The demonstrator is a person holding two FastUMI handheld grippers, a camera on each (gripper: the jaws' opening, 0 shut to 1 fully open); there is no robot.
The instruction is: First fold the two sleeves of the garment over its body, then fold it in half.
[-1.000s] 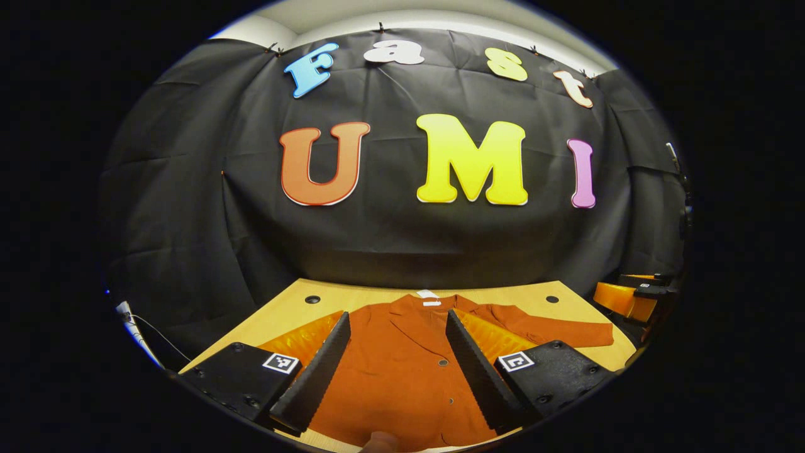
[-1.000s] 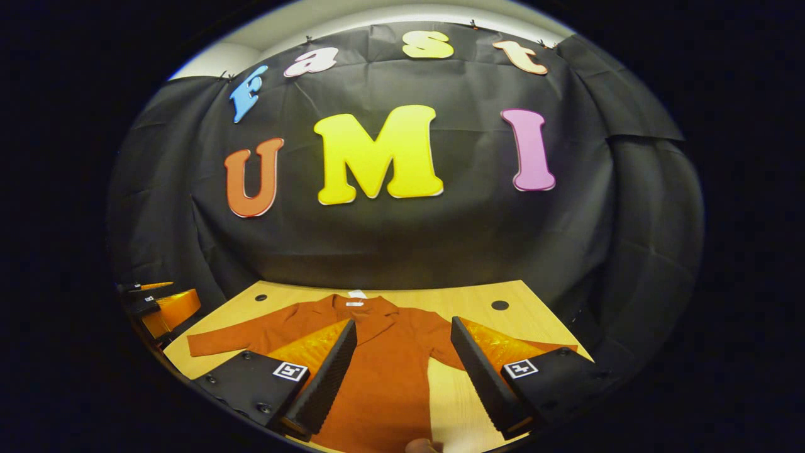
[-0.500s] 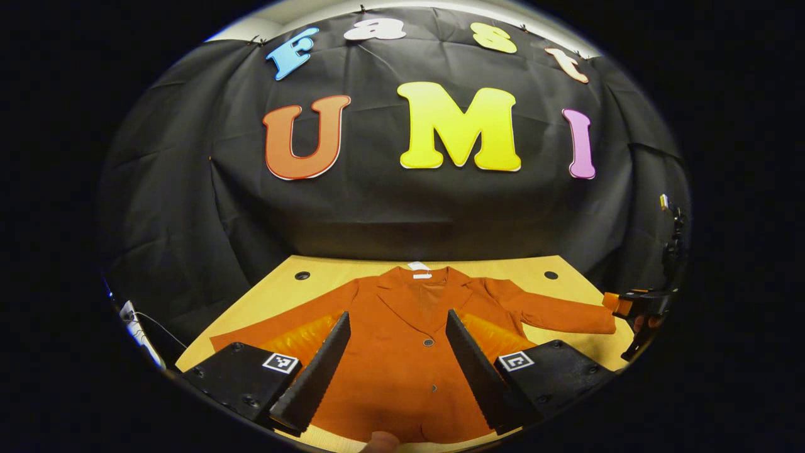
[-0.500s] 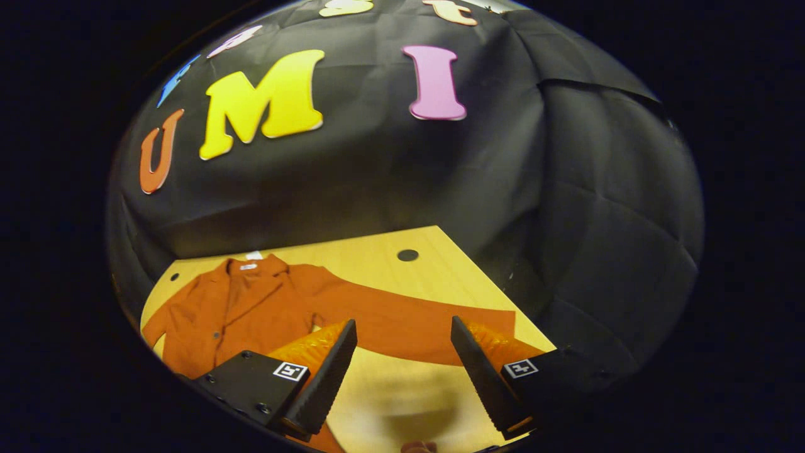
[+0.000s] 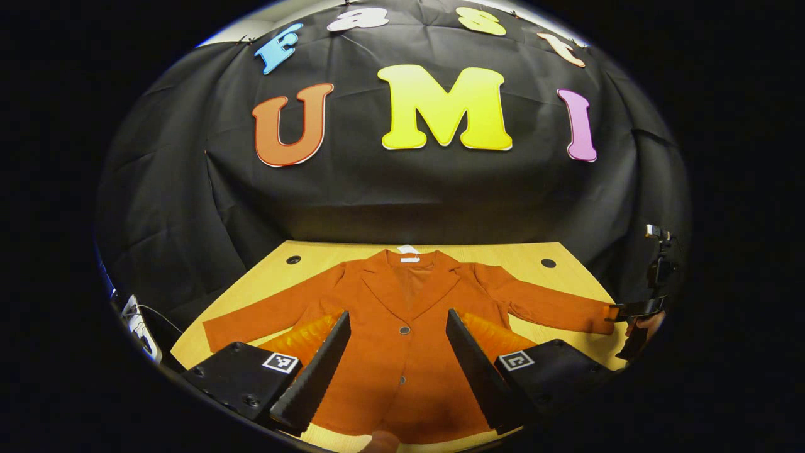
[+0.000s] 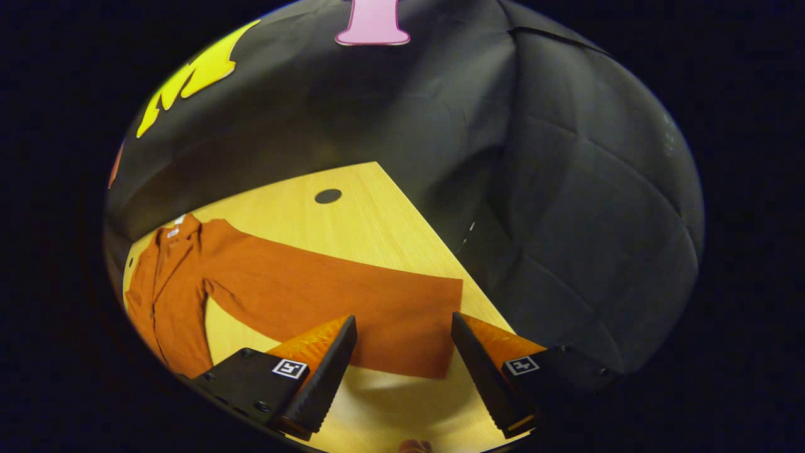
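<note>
My left tool (image 5: pixel 397 358) is spread wide over the lower front of the garment (image 5: pixel 402 340), which lies flat and face up on the counter (image 5: pixel 277 277), both sleeves out to the sides. My right tool (image 6: pixel 402 365) is likewise spread, empty, above the cuff end of the right sleeve (image 6: pixel 352 302). Farther off, the collar (image 5: pixel 409 277) points toward the booth wall (image 5: pixel 377 195).

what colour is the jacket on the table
Plain rust orange jacket; the left gripper view shows it best.
</note>
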